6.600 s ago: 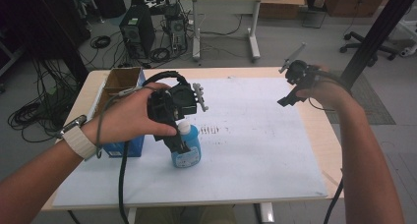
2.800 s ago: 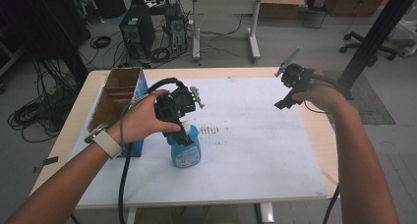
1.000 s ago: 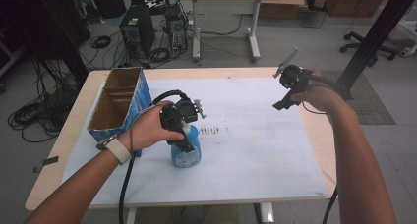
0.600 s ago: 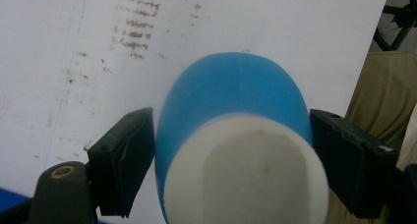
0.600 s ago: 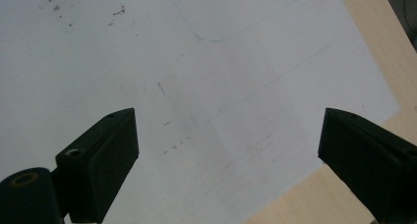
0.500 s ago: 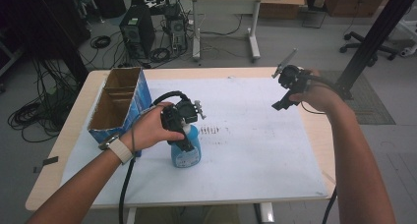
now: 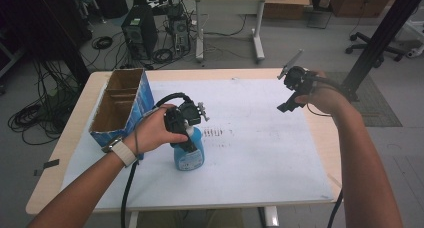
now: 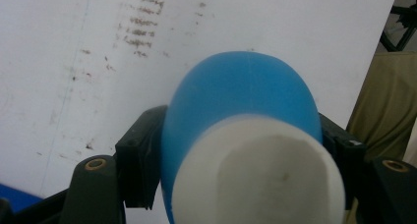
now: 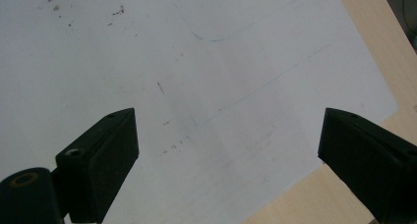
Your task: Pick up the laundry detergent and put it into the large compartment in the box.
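A blue bottle (image 7: 189, 157) with a white top stands upright on the white sheet, left of middle. My left gripper (image 7: 187, 137) reaches down over its neck from the left. In the left gripper view the bottle (image 8: 241, 91) sits between the two black jaws, which have just been closing and now press on both its sides; my left gripper (image 8: 239, 160) is shut on it. My right gripper (image 7: 292, 90) hangs above the table's right side, far from the bottle. In the right gripper view my right gripper (image 9: 226, 150) is open, with bare sheet between its jaws.
An open blue cardboard box (image 7: 120, 108) with dividers stands at the table's left, close behind the left hand. A white sheet (image 7: 260, 153) with faint brown marks covers most of the wooden table (image 7: 325, 133). Desks, computers and cables stand on the floor beyond.
Since the oldest frames the left hand has come down and back from in front of the box and settled around the bottle's top. The right hand has kept its place.
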